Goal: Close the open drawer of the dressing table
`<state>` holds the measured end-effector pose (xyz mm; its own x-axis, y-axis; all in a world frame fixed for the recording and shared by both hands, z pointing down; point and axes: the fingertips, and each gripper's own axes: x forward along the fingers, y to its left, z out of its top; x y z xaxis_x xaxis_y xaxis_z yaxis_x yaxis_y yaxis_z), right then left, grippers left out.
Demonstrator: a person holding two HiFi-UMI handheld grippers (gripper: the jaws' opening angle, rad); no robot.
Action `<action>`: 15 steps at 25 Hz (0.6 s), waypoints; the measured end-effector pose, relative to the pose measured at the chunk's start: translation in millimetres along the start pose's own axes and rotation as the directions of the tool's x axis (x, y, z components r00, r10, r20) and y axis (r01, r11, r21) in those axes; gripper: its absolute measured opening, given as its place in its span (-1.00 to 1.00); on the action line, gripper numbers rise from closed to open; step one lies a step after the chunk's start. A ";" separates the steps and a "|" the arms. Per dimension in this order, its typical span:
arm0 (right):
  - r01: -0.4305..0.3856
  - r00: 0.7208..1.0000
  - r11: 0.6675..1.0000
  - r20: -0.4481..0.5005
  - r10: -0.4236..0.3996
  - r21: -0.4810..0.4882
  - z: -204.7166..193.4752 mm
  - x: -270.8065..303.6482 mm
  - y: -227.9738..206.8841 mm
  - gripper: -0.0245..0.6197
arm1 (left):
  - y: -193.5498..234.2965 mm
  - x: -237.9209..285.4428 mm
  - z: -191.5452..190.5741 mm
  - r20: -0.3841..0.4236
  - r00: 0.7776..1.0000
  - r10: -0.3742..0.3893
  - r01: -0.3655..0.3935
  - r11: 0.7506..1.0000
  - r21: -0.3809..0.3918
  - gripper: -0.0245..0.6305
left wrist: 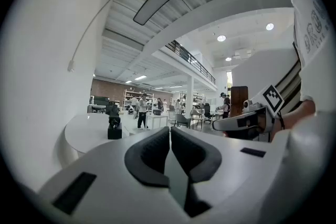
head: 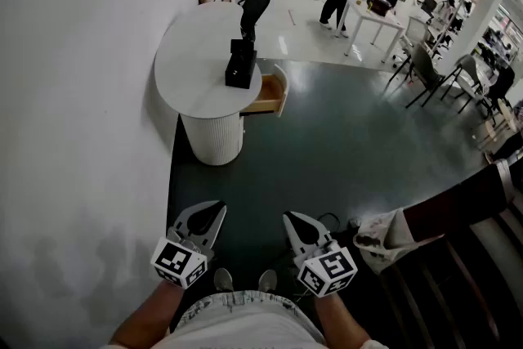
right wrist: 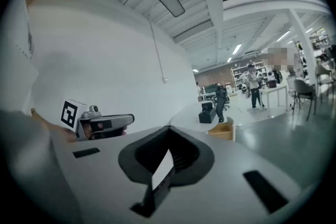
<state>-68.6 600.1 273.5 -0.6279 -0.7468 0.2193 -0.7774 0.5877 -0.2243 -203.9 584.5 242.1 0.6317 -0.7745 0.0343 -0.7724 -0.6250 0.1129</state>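
The fingers (left wrist: 151, 153) of the left gripper (left wrist: 169, 132) are pressed together along a thin seam, with nothing between them. The right gripper (right wrist: 169, 132) is the same: its fingers (right wrist: 144, 153) are fully closed and empty. In the head view both grippers sit low and close to the person's body, the left gripper (head: 204, 221) at about 7 o'clock and the right gripper (head: 301, 226) at about 5 o'clock, tips aimed toward 12 o'clock. This looks like an approach posture. Closing a drawer calls for a push rather than a grasp, so shut fingers make a firm, blunt tip to press with.

The dressing table (head: 196, 61) stands well apart from the grippers, at about 11 o'clock in the head view. Its round white surface backs against the wall (head: 73, 94) at 9 o'clock. A black box (head: 240, 65) rests on the surface near its 3 o'clock edge. Just below that edge the drawer (head: 270, 94) is pulled out, its pale wooden inside exposed. The right gripper view also shows the drawer (right wrist: 223, 131), just right of the fingertips and far off.

The drawer's long axis runs from 9 to 3 o'clock in the head view. Its curved white front points toward 3 o'clock, over the dark floor (head: 343, 151). It probably opens that way because the wall blocks the other side. The closing push should therefore meet the front panel and drive toward 9 o'clock, straight along the slide. The person has yet to walk to that side.
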 end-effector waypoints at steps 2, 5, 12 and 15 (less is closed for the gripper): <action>0.004 1.000 1.000 -0.004 -0.004 0.002 0.0 -0.3 -3.6 -0.90 | 1.9 0.1 -3.5 -0.001 1.000 0.007 -0.007 1.000 -0.011 -0.85; 0.014 1.000 1.000 -0.013 -0.014 0.005 0.0 0.1 -6.5 -0.90 | 4.4 -0.5 -6.0 -0.006 1.000 0.011 -0.011 1.000 -0.013 -0.85; 0.023 1.000 1.000 -0.004 -0.023 0.001 -1.3 -1.0 -9.2 -0.90 | 5.0 1.3 -6.0 -0.015 1.000 0.014 -0.014 1.000 -0.017 -0.85; 0.021 1.000 1.000 -0.006 -0.021 -0.004 -2.1 -0.4 -8.5 -0.90 | 3.0 2.6 -5.4 -0.012 1.000 0.008 -0.008 1.000 -0.017 -0.85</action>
<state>-61.9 596.1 277.3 -0.6114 -0.7573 0.2295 -0.7907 0.5729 -0.2159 -204.2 581.2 247.9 0.6262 -0.7782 0.0470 -0.7763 -0.6169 0.1294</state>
